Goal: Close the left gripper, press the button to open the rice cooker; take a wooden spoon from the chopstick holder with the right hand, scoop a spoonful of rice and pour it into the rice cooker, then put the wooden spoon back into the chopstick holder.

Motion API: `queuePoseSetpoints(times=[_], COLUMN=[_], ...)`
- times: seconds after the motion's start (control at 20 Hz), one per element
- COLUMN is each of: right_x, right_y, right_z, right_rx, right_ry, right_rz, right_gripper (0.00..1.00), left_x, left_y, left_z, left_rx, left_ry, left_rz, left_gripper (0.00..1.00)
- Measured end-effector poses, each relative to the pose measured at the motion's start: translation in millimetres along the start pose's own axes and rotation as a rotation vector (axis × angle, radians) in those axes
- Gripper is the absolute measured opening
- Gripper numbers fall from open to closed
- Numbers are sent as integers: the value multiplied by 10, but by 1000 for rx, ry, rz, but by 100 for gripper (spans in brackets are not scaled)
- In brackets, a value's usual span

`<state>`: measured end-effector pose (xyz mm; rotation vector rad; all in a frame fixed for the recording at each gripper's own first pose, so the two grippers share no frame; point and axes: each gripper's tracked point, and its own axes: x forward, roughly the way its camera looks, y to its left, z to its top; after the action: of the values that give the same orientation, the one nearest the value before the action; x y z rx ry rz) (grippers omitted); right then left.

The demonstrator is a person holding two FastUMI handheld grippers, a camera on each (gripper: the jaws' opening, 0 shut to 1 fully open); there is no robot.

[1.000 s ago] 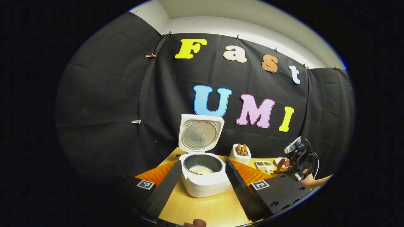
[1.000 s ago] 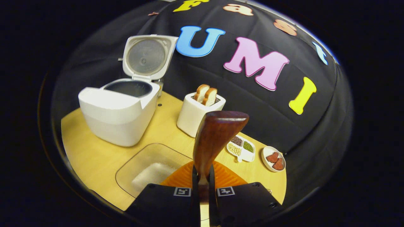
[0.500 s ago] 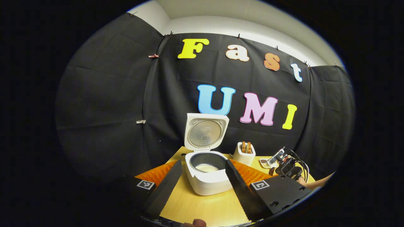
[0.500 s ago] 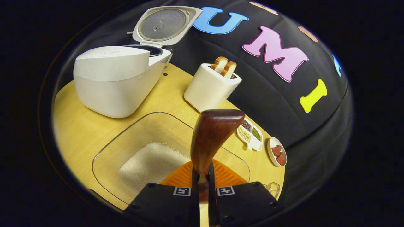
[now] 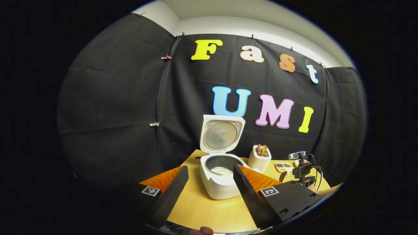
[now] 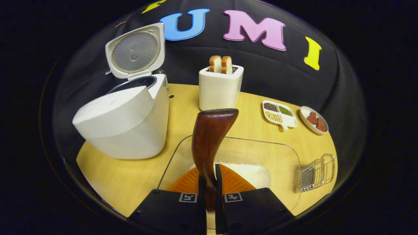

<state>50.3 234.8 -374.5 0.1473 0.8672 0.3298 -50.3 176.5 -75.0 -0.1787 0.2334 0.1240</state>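
The rice cooker (image 6: 125, 124) stands lid-up on the wooden table (image 6: 107, 176), rice pale in its pot, no readable label on it; just right of it a clear dish (image 6: 261, 156) holds white rice, and behind that the white chopstick holder (image 6: 220, 89) carries two upright pieces. The right gripper (image 6: 210, 195) pinches the wooden spoon (image 6: 209, 140) by its handle above the dish; the left gripper (image 5: 209, 192) hangs before the cooker, fingers spread.

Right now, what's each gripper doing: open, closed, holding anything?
Left gripper: open, holding nothing.
Right gripper: closed on the wooden spoon.
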Motion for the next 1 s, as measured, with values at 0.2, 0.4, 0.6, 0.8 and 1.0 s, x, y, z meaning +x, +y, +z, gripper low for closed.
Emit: queuePoseSetpoints(times=[0.2,0.4,0.6,0.8,1.0], right_x=[45,54,59,-57,-227], right_y=[-44,-165,-277,-427,-731], right_z=[23,25,-3,192,397], right_rx=[236,454,665,888,1049], right_ry=[-16,-33,-37,-125,-232], right_rz=[43,70,118,175,185], right_gripper=[15,15,15,15,14], left_x=[-83,-122,-119,-110,-126], left_y=[78,127,114,80,-1], left_z=[21,-17,-16,16,61], left_rx=[-12,-15,-17,-12,4], left_ry=[-15,-6,-1,-3,-11], left_rz=[25,43,43,37,25], left_gripper=[95,95,95,95,95])
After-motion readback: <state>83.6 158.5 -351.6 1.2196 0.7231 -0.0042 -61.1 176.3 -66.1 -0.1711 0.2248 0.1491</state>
